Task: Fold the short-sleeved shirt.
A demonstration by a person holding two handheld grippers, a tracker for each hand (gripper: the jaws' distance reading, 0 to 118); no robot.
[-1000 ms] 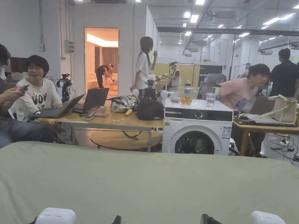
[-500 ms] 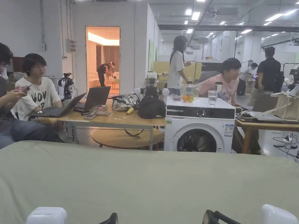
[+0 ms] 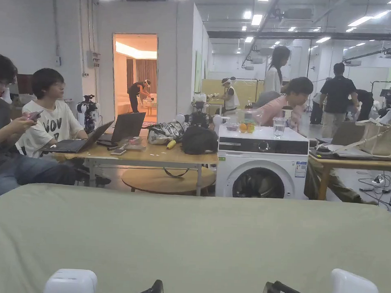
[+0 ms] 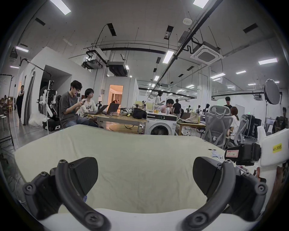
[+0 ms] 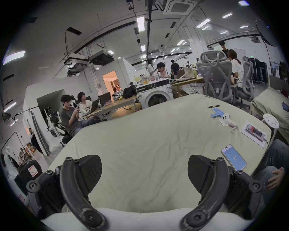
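Note:
A pale green cloth [image 3: 194, 239] covers the table in front of me, lying flat with faint creases and no garment on it. My left gripper [image 4: 144, 171] hovers low over the near part of the cloth, jaws wide apart with nothing between them. My right gripper [image 5: 144, 170] stands open the same way, over bare cloth [image 5: 140, 140]. In the head view their white housings [image 3: 70, 284] [image 3: 353, 292] sit at the bottom edge, left and right. The right gripper's body [image 4: 244, 154] also shows at the right of the left gripper view.
Two phones [image 5: 233, 157] [image 5: 254, 132], a blue item [image 5: 217, 113] and a small toy keyring lie along the table's right side. A person's hand [image 5: 275, 176] rests beside that edge. Beyond the far edge stand a washing machine [image 3: 261, 169], a wooden table with seated people, and office chairs [image 4: 217, 125].
Both grippers stay low at the near edge, shifting only slightly. People in the background have walked to the right.

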